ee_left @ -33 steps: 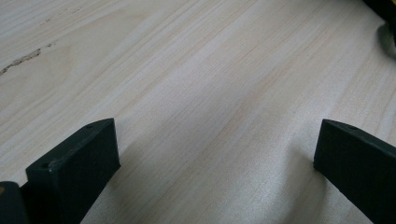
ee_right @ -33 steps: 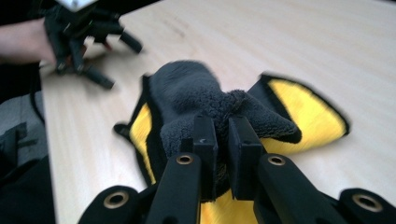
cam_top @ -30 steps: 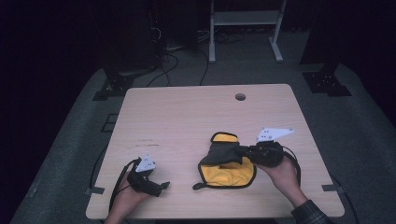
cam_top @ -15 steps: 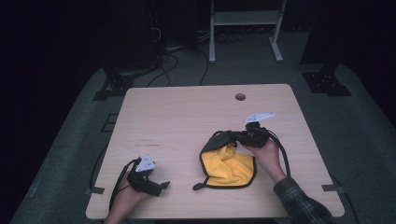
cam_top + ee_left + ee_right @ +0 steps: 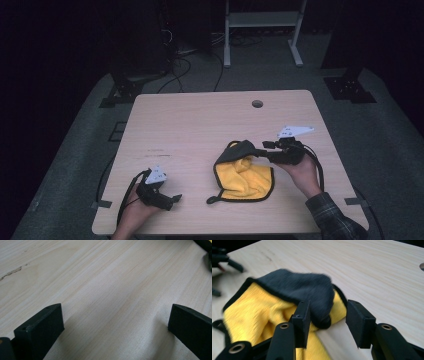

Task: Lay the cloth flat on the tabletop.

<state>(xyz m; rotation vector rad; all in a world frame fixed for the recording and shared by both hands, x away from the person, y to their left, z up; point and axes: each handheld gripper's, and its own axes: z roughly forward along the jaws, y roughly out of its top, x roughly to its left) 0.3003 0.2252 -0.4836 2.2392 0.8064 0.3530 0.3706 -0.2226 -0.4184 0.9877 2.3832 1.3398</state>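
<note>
A yellow cloth [image 5: 245,176] with a black border and black back lies crumpled on the wooden table [image 5: 200,125], right of centre. Its far corner is folded over, black side up [image 5: 312,295]. My right gripper [image 5: 260,150] is at that folded corner, coming in from the right. In the right gripper view, the right gripper [image 5: 330,315] has its jaws apart, and the black fold rests against one jaw and partly in the gap. My left gripper [image 5: 175,199] rests near the table's front left corner. The left gripper [image 5: 116,320] is open over bare wood.
A round cable hole [image 5: 257,104] sits near the table's far edge. A loop tag [image 5: 214,199] sticks out of the cloth's near left corner. Dark stands and cables are on the floor beyond the table. Bare wood lies between the two grippers.
The right gripper swung in over the cloth's far corner, then drew back a little to the right. The cloth's near part now lies flatter. The left gripper has stayed put.
</note>
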